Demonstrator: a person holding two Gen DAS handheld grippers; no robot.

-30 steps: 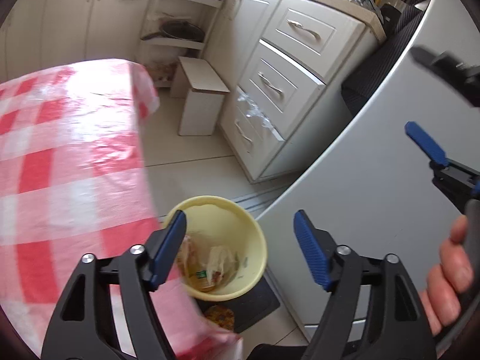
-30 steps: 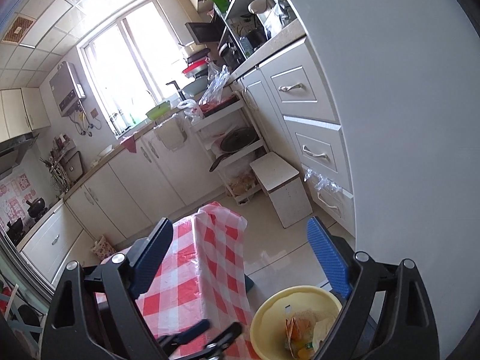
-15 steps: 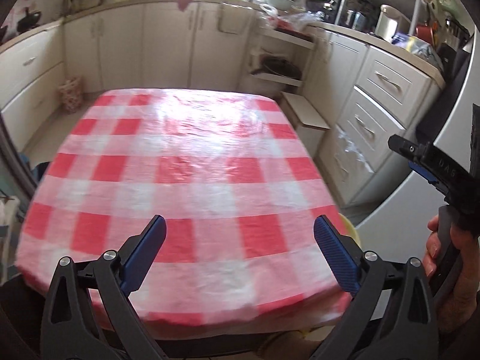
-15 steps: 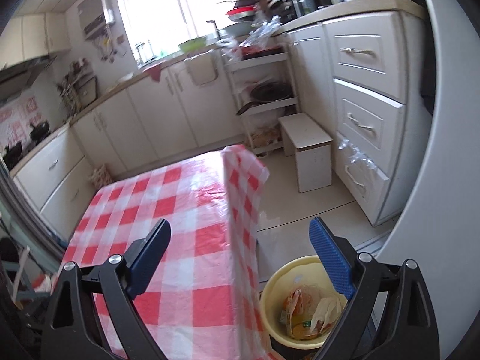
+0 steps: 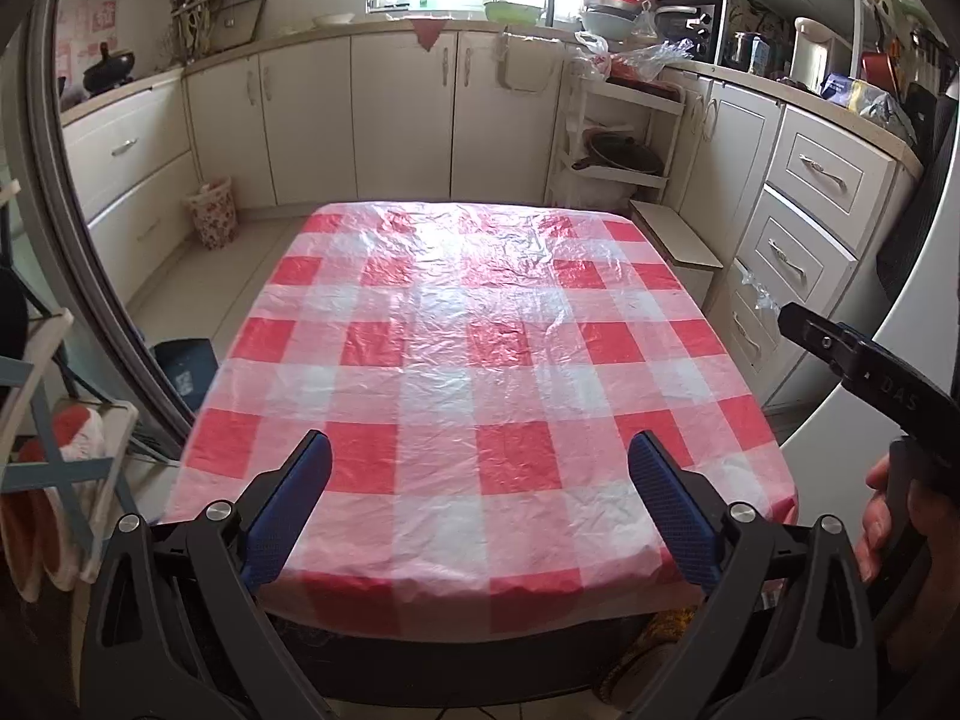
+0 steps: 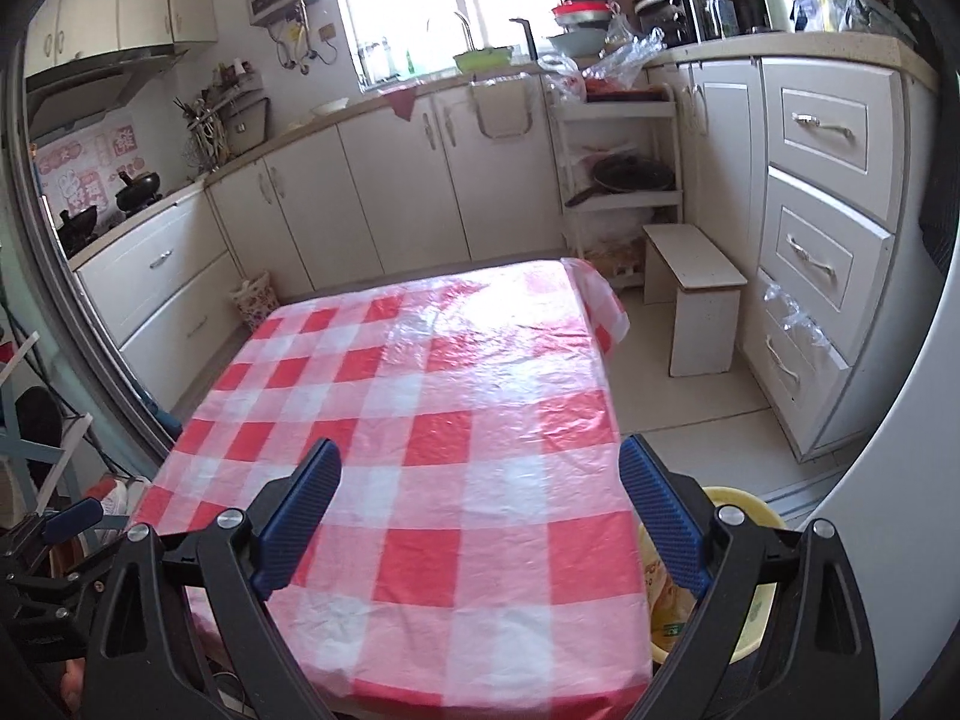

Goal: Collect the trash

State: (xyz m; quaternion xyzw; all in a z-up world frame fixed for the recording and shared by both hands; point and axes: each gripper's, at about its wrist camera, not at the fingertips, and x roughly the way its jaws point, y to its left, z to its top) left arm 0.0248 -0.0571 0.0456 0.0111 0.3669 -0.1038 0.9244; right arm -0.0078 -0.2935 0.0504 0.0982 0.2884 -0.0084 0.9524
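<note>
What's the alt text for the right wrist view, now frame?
The open right tool, holding nothing, hangs over the near end of a table covered in a red-and-white checked plastic tablecloth. A round yellow plastic bin with wrappers inside sits on the floor at the table's right, in a kitchen of cream cabinets.

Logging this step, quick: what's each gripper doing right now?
Left gripper: open, holding nothing.
Right gripper: open, holding nothing.

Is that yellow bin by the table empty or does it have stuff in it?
Not empty: the yellow bin holds crumpled wrappers, partly hidden.
</note>
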